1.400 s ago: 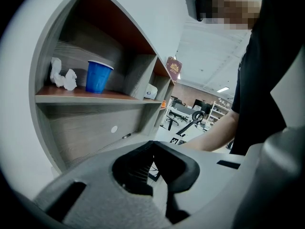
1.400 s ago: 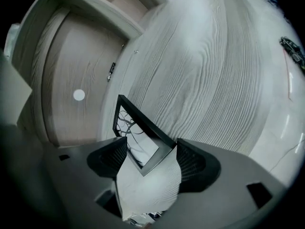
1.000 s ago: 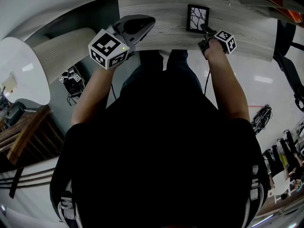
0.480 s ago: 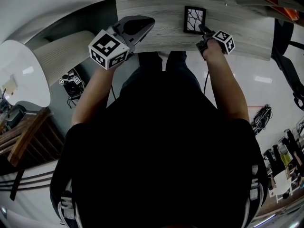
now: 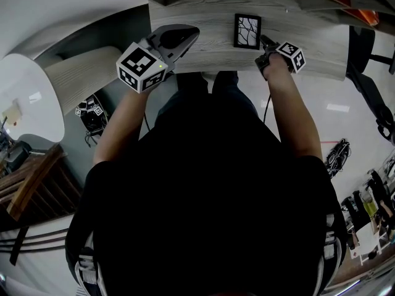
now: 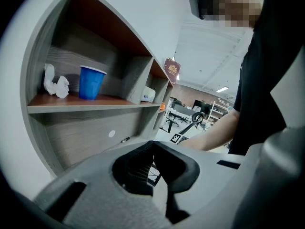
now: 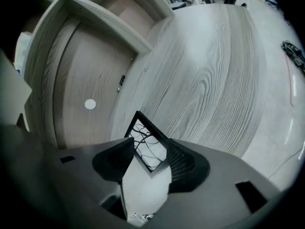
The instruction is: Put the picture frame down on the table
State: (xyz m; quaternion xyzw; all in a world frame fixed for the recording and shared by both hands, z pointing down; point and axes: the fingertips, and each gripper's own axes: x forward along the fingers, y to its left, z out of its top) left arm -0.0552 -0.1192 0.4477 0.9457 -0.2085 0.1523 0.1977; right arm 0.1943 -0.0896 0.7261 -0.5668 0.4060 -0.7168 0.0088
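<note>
The picture frame (image 5: 247, 31), black-edged with a dark branch pattern, lies flat on the grey wood-grain table (image 5: 210, 23). My right gripper (image 5: 266, 42) hovers just at its near right corner, pointing steeply down. In the right gripper view that corner of the frame (image 7: 143, 137) shows between the jaws of the right gripper (image 7: 150, 148), resting on the table below them. The jaws have just been closing, but the pads do not press on the frame. My left gripper (image 5: 184, 34) is held over the table's left part, its jaws shut on nothing (image 6: 152, 144).
A wall shelf above the table holds a blue cup (image 6: 92, 82) and a small white figure (image 6: 55, 81). A pen (image 7: 121, 83) lies by the back panel. A round white table (image 5: 24, 91) stands to the left, an office chair (image 5: 370, 85) to the right.
The right gripper has lifted a little at the frame's corner. The frame stays flat on the table. The left gripper has kept still.
</note>
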